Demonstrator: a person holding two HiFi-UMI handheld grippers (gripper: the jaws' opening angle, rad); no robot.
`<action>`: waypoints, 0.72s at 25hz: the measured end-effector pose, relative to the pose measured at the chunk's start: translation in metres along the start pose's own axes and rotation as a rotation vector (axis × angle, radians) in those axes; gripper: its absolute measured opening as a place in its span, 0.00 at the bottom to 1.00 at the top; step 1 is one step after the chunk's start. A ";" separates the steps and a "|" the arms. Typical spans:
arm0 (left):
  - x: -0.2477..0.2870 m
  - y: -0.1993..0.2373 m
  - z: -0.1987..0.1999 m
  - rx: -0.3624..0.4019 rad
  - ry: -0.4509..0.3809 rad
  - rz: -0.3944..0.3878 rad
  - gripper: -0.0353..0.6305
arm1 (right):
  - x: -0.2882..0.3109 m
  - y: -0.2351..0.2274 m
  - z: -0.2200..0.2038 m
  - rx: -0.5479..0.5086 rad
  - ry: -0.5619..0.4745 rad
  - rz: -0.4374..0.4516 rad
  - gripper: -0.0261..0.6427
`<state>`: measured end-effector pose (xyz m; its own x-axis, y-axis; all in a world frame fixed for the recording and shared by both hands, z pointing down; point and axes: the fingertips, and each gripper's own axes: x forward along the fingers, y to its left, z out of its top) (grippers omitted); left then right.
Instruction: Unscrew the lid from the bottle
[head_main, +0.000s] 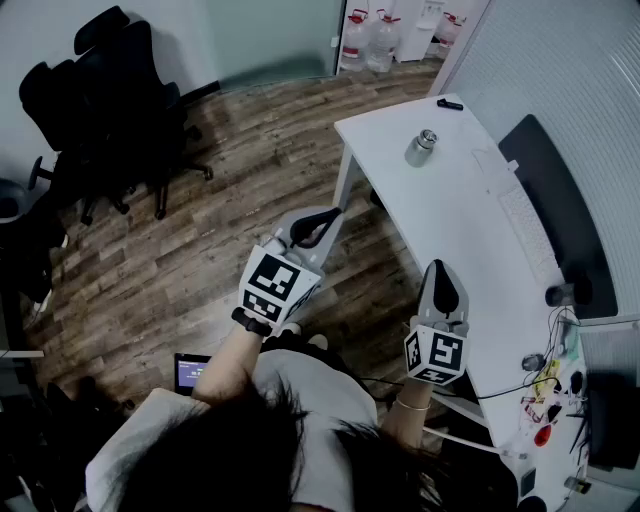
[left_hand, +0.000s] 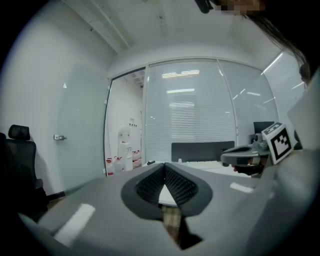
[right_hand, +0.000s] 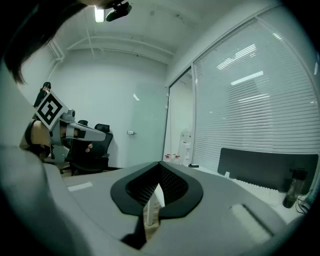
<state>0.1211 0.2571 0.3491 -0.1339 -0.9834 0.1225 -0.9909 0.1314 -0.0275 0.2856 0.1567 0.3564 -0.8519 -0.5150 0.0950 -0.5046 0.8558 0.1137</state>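
Hovering close to the body, left gripper (head_main: 316, 228) and right gripper (head_main: 441, 272) both have fingers (left_hand: 150, 184) clenched on nothing; each gripper view shows them meeting, empty. Bottle (head_main: 421, 147) stands well ahead of both sets of fingers, toward the far end of the white counter (head_main: 440, 215). Looks small and metallic: probably rigid, light, slick-sided. Suggest one grip low on the body, the other around the lid (head_main: 429, 137). Only the head view shows the bottle; neither gripper view does.
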 end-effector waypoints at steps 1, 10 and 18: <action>0.000 -0.002 -0.001 -0.004 0.002 0.004 0.14 | -0.002 -0.002 -0.001 0.006 -0.004 -0.001 0.04; -0.013 -0.003 -0.010 -0.038 -0.004 0.058 0.14 | -0.007 -0.001 0.002 0.043 -0.046 0.048 0.04; -0.012 0.008 -0.016 -0.075 -0.014 0.062 0.15 | 0.009 0.012 0.006 0.059 -0.059 0.103 0.05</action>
<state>0.1146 0.2724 0.3636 -0.1952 -0.9747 0.1088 -0.9789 0.2005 0.0399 0.2711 0.1630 0.3524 -0.9055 -0.4220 0.0450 -0.4200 0.9062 0.0483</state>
